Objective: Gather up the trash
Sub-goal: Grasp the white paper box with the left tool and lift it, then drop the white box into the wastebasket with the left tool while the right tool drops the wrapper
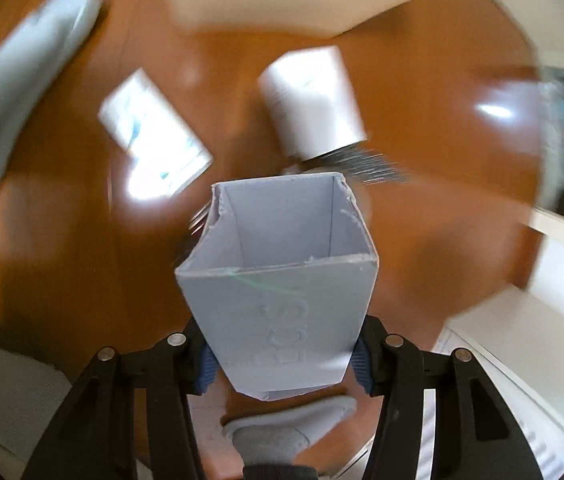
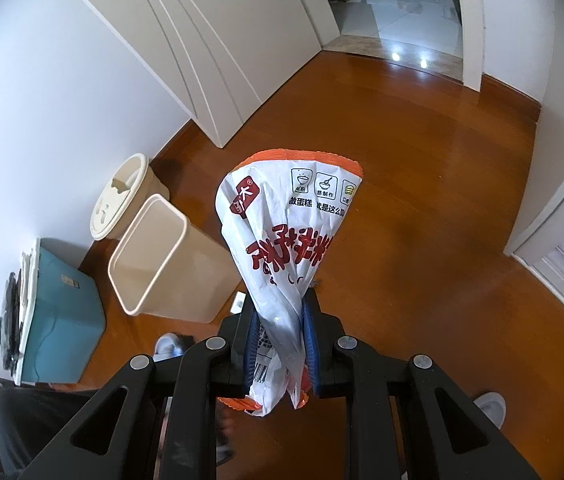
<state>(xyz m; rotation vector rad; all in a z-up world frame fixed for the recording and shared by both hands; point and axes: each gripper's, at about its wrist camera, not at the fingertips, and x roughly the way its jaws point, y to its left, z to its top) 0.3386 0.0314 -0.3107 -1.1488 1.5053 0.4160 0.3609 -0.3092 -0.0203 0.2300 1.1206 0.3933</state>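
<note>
- Beige open-topped rectangular plastic bin [image 2: 163, 258]: stands on the orange-brown wooden floor [image 2: 422, 208], ahead and to the left of the right fingers, mouth up and nothing seen inside. Judged the drop point; best approached from above, so loads fall straight in.
- Round beige lidded plastic bin [image 2: 121, 196]: just behind the open one, touching or nearly so. Lid on, so judged not the target.
- White crinkled plastic food bag with orange edge and red lettering [image 2: 282, 248]: clenched at its narrow waist by the right gripper [image 2: 282, 340], jaws nearly shut on it; wide end stands forward past the fingertips. Soft load; keep the pinch firm until the bag is over the bin mouth.
- Pale grey square open carton [image 1: 277, 276]: grasped at its lower sides between the blue pads [image 1: 207, 368] of the left gripper [image 1: 282, 364], open mouth pointing away. View blurred. Thin walls may buckle; squeeze no harder.
- White cylinder [image 1: 312, 100] and white flat packet [image 1: 153, 136]: on the floor beyond the left fingertips, apart from each other. Likely later pickings.
</note>
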